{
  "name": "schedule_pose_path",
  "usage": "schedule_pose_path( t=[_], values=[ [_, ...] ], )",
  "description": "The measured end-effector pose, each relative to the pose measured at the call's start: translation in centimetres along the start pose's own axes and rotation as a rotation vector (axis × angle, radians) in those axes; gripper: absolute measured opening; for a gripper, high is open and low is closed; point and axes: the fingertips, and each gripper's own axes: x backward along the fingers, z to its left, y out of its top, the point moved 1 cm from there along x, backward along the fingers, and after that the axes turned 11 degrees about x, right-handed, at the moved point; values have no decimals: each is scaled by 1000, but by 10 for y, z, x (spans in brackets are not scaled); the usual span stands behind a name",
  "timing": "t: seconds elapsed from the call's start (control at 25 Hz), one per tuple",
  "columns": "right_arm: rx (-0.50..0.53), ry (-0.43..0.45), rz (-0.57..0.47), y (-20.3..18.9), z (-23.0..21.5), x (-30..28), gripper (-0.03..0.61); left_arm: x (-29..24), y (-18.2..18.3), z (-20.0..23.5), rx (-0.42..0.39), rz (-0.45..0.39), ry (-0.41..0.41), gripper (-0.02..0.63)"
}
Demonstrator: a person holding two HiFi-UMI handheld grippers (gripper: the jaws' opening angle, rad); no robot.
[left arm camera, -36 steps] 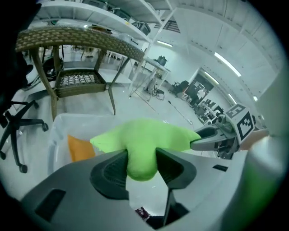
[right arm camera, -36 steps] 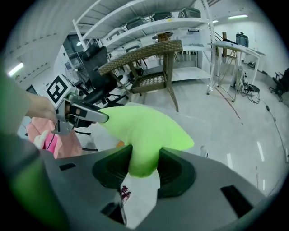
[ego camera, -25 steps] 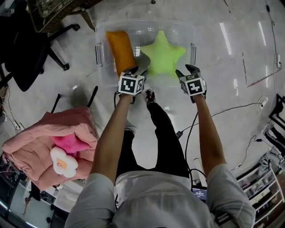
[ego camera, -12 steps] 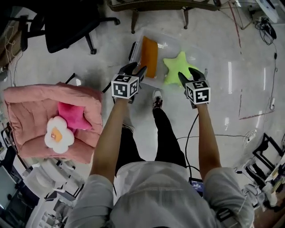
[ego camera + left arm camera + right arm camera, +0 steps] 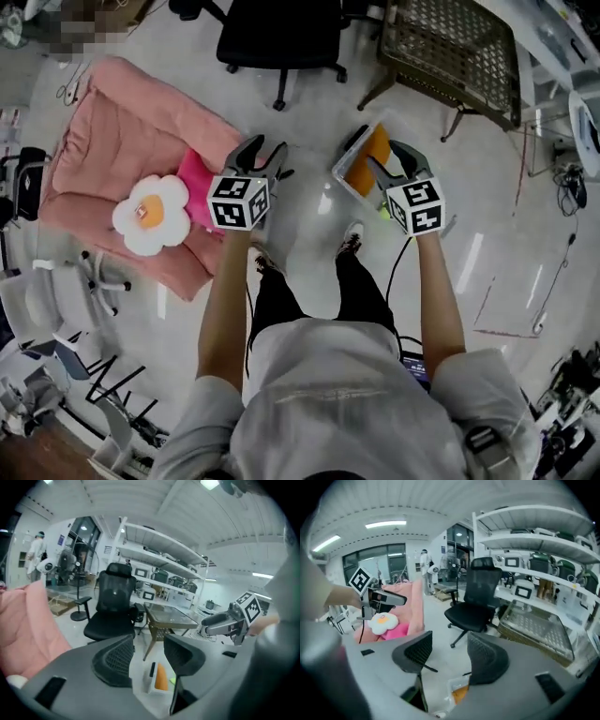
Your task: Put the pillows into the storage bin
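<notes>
Both empty, spread claws, left gripper (image 5: 262,155) and right gripper (image 5: 386,156), turn from the storage bin (image 5: 344,168) toward the flower pillow (image 5: 152,214), probably next.

The right gripper (image 5: 449,652) has its jaws apart, empty; black office chair (image 5: 474,603) at twelve o'clock, flower pillow (image 5: 382,622) at nine, orange pillow (image 5: 459,693) at six.

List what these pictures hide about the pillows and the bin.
- Clear plastic storage bin: head view, the right gripper covers most of it.
- Lime-green star pillow: left gripper view, only a sliver shows beside the jaw.
- Magenta pillow: head view, the left gripper overlaps it; shape unclear.
</notes>
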Motion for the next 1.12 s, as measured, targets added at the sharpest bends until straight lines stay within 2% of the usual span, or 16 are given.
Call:
schedule_pose_path(
  t=[0.12, 0.24, 0.4, 0.52, 0.64, 0.8, 0.96, 1.12],
  values=[
    [82, 87, -84, 71, 42, -32, 249, 68, 24, 58, 25, -88, 113, 219],
    [139, 188, -146, 126, 93, -60, 256, 132, 34, 107, 53, -160, 221, 219],
    [232, 316, -182, 179, 172, -96, 268, 210, 30, 168, 93, -213, 350, 219],
    [287, 427, -176, 201, 238, -132, 276, 260, 7, 214, 149, -213, 450, 219],
    [331, 551, -137, 206, 313, -173, 290, 308, -35, 262, 229, -170, 556, 221],
    [347, 657, -46, 195, 390, -224, 318, 350, -87, 320, 315, -94, 654, 236],
    [324, 715, 60, 175, 437, -278, 333, 364, -131, 371, 398, -22, 719, 284],
    [253, 743, 181, 144, 466, -336, 359, 356, -174, 418, 470, 72, 764, 342]
  ],
)
